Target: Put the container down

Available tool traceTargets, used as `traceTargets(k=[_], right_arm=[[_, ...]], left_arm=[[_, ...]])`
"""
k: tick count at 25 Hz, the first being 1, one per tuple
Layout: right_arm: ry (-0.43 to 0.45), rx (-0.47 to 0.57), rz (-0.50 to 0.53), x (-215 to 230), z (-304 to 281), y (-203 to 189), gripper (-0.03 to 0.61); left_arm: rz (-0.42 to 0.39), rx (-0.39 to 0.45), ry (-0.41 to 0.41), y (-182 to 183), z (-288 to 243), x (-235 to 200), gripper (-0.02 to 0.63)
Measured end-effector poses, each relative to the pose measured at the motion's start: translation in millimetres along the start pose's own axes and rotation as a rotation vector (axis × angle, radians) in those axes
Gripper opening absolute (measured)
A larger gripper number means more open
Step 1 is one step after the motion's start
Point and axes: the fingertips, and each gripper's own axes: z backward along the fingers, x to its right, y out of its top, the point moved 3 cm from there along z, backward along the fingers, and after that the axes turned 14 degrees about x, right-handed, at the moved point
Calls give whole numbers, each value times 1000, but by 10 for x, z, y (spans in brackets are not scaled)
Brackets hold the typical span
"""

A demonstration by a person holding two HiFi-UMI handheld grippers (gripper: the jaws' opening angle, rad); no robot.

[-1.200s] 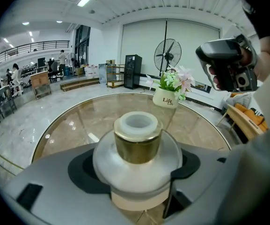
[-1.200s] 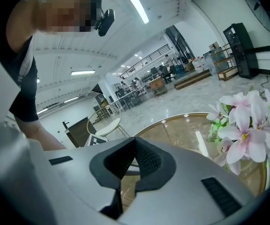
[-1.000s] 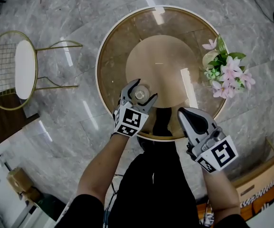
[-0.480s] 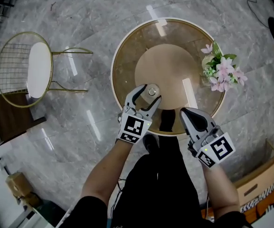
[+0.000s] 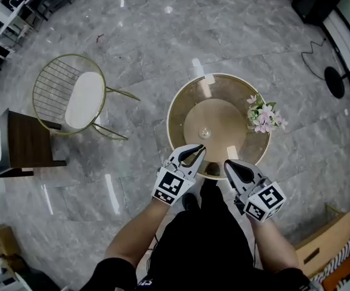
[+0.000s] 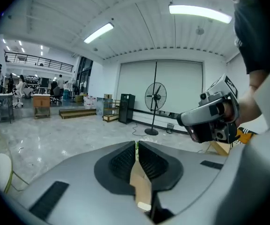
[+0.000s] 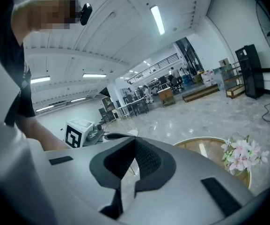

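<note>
The container (image 5: 205,132), a small clear jar, stands by itself near the middle of the round glass table (image 5: 170,116). My left gripper (image 5: 198,148) hovers over the table's near rim, apart from the jar; its jaws are closing with nothing between them. In the left gripper view the pads (image 6: 125,159) nearly meet and the gripper (image 6: 136,146) points out into the hall. My right gripper (image 5: 228,162) is beside it, shut and empty, and is seen again as the right gripper (image 7: 135,142) in its own view. Neither gripper view shows the jar.
A pot of pink flowers (image 5: 262,117) sits at the table's right edge. A gold wire chair (image 5: 71,96) and a dark wooden side table (image 5: 23,143) stand to the left on the marble floor. A fan on a stand (image 6: 155,97) is across the hall.
The left gripper has let go of the jar, drawn back to the near rim and brought its jaws together. The head view has risen, so the table looks smaller and farther.
</note>
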Motion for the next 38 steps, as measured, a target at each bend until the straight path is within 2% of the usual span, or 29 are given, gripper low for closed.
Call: traceTargets(k=[7,12,16,19,24,28,34,38], right_arm=[[19,26,122,-780,371,531,12],[56,50,111,-1184,550,780,12],[122,121,121,-1412,546,1131,12],[183,169,100,-1541,626,1333,12],[215,229,116,-1447,1020,1721,12],[169,247,166,-1187,1521,1955,12],[72,276,204,-829,1934,2045,11],[113,281,205,-851,1772,2117,11]], left_arm=[[11,101,25,833,774,374,17],[-8,78,5,1206,1162,730,17],[-15,75,79,1466,1378,875,15],[-26,156,144,1765,1558,1025,15],[-79,229,227,2167,1576,1293,17],[-47,280,248,2376,1390,1454,17],[-26,237,309,2430,1178,1329,17],[-53,229,301,2541,1140,1303,17]])
